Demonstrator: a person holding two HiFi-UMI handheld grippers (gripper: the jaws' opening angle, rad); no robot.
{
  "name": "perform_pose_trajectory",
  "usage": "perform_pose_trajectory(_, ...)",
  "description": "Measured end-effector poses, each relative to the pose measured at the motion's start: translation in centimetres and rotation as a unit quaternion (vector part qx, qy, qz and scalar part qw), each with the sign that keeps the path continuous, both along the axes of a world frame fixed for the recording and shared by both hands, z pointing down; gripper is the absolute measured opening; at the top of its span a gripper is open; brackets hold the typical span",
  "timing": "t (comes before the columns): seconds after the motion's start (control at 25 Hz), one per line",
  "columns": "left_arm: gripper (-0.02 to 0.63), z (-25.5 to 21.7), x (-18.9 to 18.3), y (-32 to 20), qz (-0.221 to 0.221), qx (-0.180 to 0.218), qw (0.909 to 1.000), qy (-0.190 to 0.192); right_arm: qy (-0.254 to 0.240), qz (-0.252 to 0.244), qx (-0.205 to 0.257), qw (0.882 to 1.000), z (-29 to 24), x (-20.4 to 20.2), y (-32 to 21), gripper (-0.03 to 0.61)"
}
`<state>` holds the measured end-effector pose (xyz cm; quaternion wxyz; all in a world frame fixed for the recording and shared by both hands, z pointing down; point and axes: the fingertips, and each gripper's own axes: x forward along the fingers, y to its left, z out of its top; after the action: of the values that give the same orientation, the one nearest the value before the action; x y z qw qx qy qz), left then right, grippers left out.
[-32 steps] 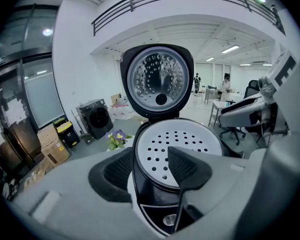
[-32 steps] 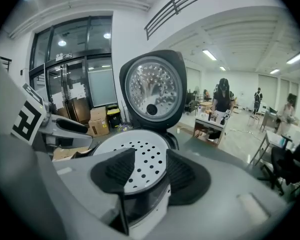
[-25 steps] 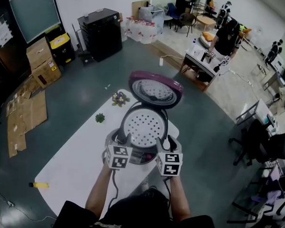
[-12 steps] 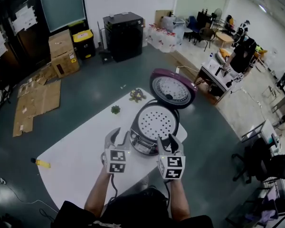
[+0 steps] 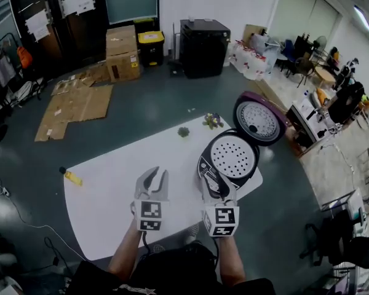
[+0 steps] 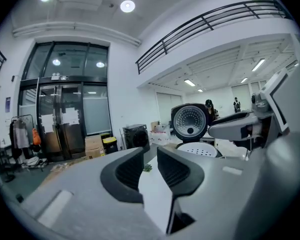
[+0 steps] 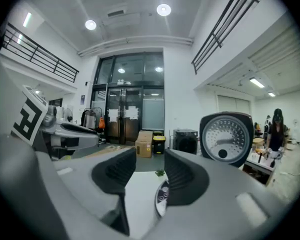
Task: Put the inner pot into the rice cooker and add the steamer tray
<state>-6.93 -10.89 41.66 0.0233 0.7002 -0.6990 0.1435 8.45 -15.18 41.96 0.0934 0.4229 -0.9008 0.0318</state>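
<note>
The rice cooker (image 5: 224,168) stands at the right end of the white table (image 5: 107,192), its purple lid (image 5: 260,120) raised. The white perforated steamer tray (image 5: 234,155) lies in its mouth; the inner pot under it is hidden. My left gripper (image 5: 152,182) hovers over bare table left of the cooker; its jaws have just been closing and stand a narrow gap apart with nothing between them. My right gripper (image 5: 220,188) is at the cooker's near side, open and empty, its jaws having closed a little. The lid (image 6: 190,122) and tray (image 6: 197,151) show in the left gripper view, the lid (image 7: 226,138) in the right gripper view.
A small green plant (image 5: 183,131) and a bunch of flowers (image 5: 213,121) sit at the table's far edge. On the floor lie a yellow object (image 5: 72,177) and flattened cardboard (image 5: 80,103). A black cabinet (image 5: 204,40) stands at the back.
Both grippers have drawn back from the cooker's rim toward the person and risen. The left one has swung left over the table, and its jaws have narrowed. The tray stays in the cooker.
</note>
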Motion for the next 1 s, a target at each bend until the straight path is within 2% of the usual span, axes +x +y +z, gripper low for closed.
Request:
perform_pose_trajectory(0.24,0.079,-0.7,-5.1,7.2,-0.07,0.021,0.9973,-0.008,-0.003,-0.066,0.009,0.998,-0.3,-6.0,5.2,0.149)
perform_pose_trajectory(0.56,0.06,-0.3,-10.9,17.2,-0.154,0.019,0.9878,-0.012,-0.007,-0.153,0.02,0.988,-0.3,-13.4,12.9,0.105)
perform_pose_trajectory(0.76,0.049,-0.2,-13.5,22.8,-0.199,0.016,0.9797,-0.011,-0.007,-0.205,0.02,0.979,-0.1,-17.2,17.5,0.095)
perform_pose_trajectory(1.0,0.043,0.0,-15.6,28.1,-0.239,0.005,0.971,-0.006,-0.002,-0.247,0.017,0.969,-0.2,-20.5,21.9,0.038)
